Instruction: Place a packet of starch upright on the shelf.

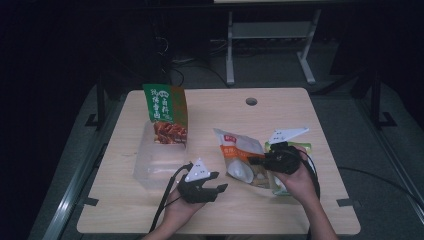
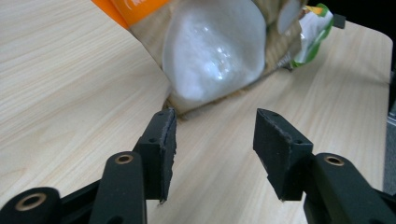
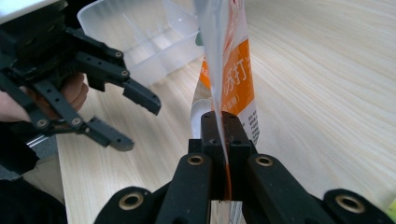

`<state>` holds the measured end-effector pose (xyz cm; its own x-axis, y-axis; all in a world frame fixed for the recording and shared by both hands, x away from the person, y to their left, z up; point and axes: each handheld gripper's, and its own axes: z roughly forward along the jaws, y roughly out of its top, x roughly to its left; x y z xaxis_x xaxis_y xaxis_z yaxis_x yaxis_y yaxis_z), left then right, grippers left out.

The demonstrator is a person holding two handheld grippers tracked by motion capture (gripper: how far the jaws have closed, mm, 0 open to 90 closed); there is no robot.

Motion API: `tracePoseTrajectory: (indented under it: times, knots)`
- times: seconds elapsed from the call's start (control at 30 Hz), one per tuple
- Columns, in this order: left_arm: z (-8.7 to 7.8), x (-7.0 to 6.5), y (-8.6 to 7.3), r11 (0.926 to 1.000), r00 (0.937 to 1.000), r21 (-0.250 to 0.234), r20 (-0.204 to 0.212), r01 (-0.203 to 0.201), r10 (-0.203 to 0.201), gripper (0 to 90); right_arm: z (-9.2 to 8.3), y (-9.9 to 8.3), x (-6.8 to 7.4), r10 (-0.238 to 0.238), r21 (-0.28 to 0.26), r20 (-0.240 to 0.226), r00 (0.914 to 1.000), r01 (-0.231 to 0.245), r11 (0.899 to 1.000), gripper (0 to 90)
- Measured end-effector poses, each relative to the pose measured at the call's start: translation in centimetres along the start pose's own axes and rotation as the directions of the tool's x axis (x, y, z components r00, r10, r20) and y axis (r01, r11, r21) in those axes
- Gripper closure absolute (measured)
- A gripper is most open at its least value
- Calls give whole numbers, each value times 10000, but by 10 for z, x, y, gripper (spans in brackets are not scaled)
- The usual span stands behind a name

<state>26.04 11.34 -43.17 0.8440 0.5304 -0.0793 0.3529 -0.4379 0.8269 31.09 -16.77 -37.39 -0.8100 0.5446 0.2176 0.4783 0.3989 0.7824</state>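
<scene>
2 tools | right tool [image 3: 223, 123] pinching glossy orange-white pouch [image 3: 233, 70] | wood-grain table [image 3: 327, 93]

Chinese characters "苏打" stand white on the orange panel of the snack bag [image 3: 233, 79], just above the right gripper [image 3: 225, 122]; other print is illegible.

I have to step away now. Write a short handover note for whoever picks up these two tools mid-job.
Right tool: shut on the edge of the orange-and-white snack bag, holding it up off the table.
Left tool: open, nothing between its jaws, pointed at the bag's lower end.
Clear plastic bin: at the table's left; the green snack bag stands in its far end.
A green-edged packet lies beside the right hand.
Done: green bag binned.
Left, probably: bin the orange bag, then the packet.
</scene>
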Motion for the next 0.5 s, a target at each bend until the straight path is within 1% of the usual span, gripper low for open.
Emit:
tracePoseTrajectory:
  times: [0.07, 0.1, 0.23, 0.3, 0.37, 0.47, 0.5]
  knots:
    - [-1, -1, -1, 10000, 10000, -6, 6, -45, 45, 474, 0, 2, -1, -58, -13, 33, 10000, 59, 10000, 898]
    - [-2, -2, -2, 9999, 9999, -33, 68, -100, 100, 471, -1, 3, -1, 21, 14, 66, 10000, -21, 10000, 898]
    - [-2, -2, -6, 10000, 9996, 6, 268, -6, 6, 453, -1, 10, -3, -48, 34, 117, 9999, 47, 10000, 898]
    - [-3, 0, -6, 10000, 9993, 29, 367, 26, -27, 440, -1, 14, -3, -64, -51, 121, 9999, 65, 10000, 898]
    - [-3, 0, -7, 9999, 9991, -82, 416, 90, -87, 423, -2, 18, -4, 8, -111, 58, 10000, -7, 9999, 898]
    - [-4, 0, -6, 10000, 9989, -83, 466, 39, -35, 407, -2, 26, -4, -79, -184, 35, 10000, 80, 9998, 898]
    - [-4, -1, -6, 10000, 9989, -93, 471, 32, -27, 402, -2, 28, -3, -36, -204, -10, 10000, 36, 9998, 898]
